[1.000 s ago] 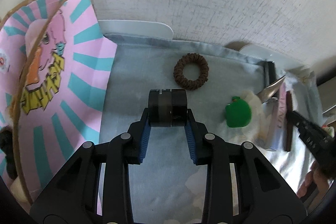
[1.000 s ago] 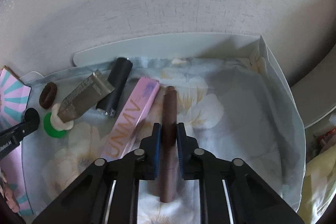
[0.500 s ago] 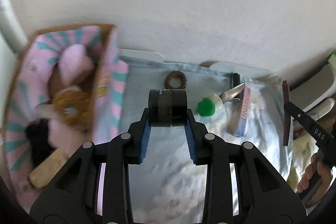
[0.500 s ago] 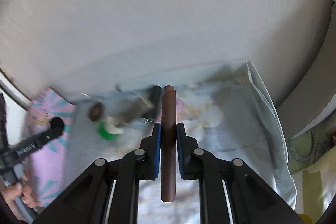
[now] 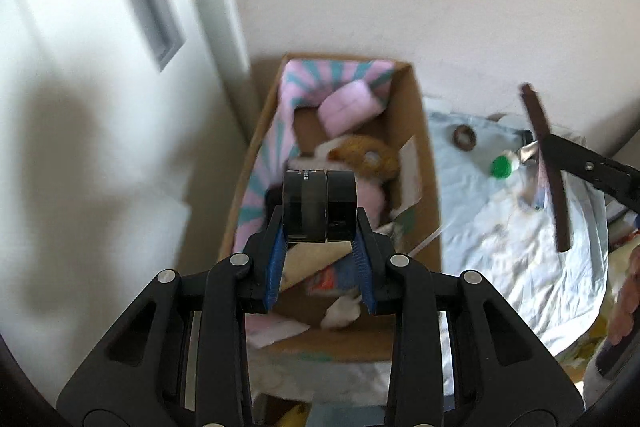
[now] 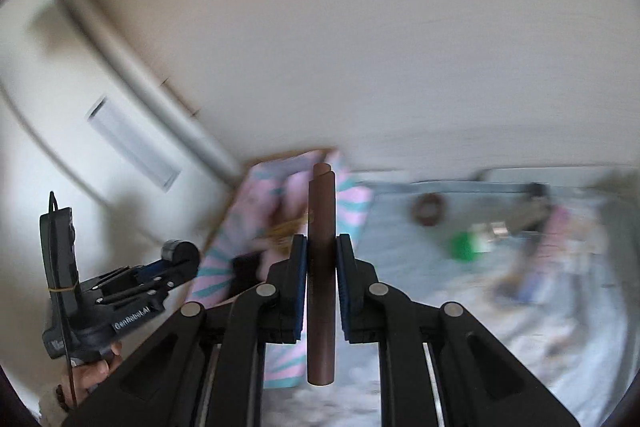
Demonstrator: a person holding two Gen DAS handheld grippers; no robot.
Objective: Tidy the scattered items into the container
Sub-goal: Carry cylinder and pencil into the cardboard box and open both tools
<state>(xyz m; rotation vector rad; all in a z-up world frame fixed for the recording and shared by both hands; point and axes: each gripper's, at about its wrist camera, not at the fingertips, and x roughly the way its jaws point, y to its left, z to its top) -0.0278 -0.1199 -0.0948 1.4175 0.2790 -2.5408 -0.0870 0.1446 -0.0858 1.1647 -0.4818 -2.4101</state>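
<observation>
Both claws loaded near the box

Left claw (image 5: 320, 215) clenches a black cylinder (image 5: 319, 205) at frame centre over the cardboard box (image 5: 424, 163); right claw (image 6: 322, 259) clenches a brown stick (image 6: 321, 267), box behind it.

The left gripper (image 5: 320, 227) holds a short black cylinder (image 5: 319, 205) between its blue pads, above an open cardboard box with a pink and teal striped lining (image 5: 418, 131). Inside the box lie a pink soft pad (image 5: 350, 105), a yellow-brown plush piece (image 5: 370, 155) and some papers, all a little blurred. To the right of the box, a pale blue cloth (image 5: 480, 227) carries a brown ring-shaped hair tie (image 5: 464, 137) and a green round cap (image 5: 502, 167). At the right edge the right gripper (image 5: 549, 143) grips a long dark brown stick (image 5: 548, 171), which is tilted over the cloth.
</observation>
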